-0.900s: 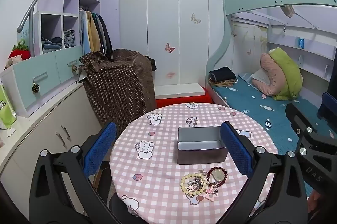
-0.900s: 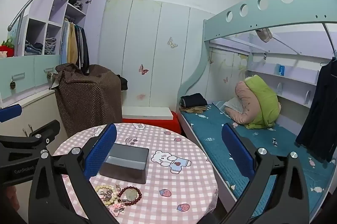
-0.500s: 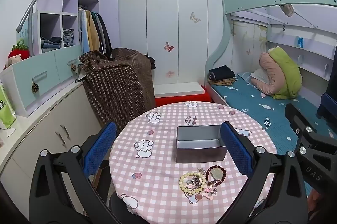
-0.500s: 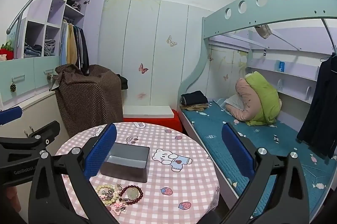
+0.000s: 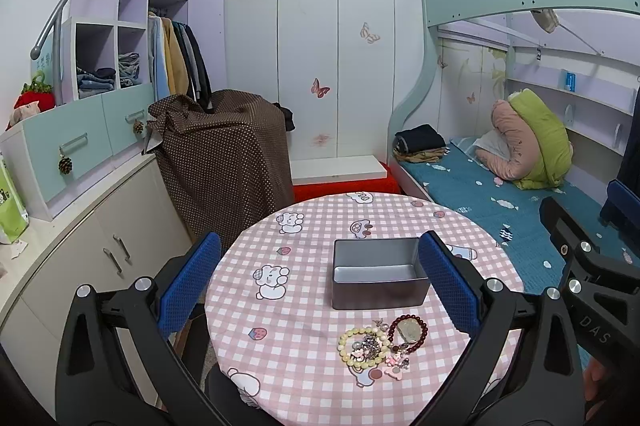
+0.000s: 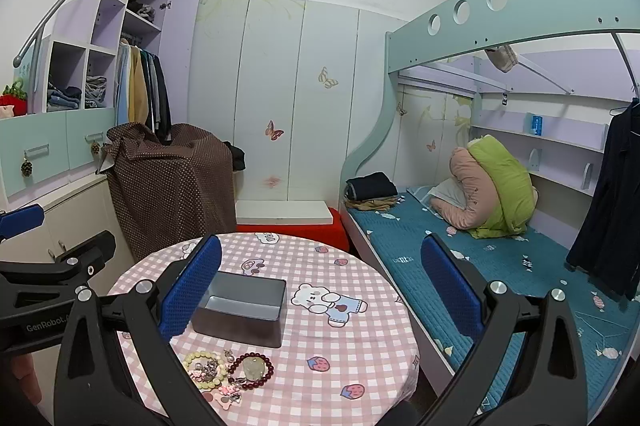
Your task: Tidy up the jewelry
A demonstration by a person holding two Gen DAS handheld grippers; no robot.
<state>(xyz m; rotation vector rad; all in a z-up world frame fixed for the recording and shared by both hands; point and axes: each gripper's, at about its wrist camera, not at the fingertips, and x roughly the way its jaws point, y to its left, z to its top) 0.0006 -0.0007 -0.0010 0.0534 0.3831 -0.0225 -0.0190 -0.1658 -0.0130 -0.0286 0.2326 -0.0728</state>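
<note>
Left gripper [image 5: 320, 286] jaws wide apart, empty, above round table [image 5: 304, 346]. Right gripper [image 6: 320, 290] likewise wide, empty; body reads "DAS"; left's reads "GenRobot". Jewelry pile [image 5: 380, 346] near table's front edge, just before open grey tin [image 5: 378, 276].

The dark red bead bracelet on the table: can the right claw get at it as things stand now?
Probably yes. The right claw is open and empty, the dark red bead bracelet lies uncovered near the table edge, and the metal tin sits behind it, not in the way.
</note>
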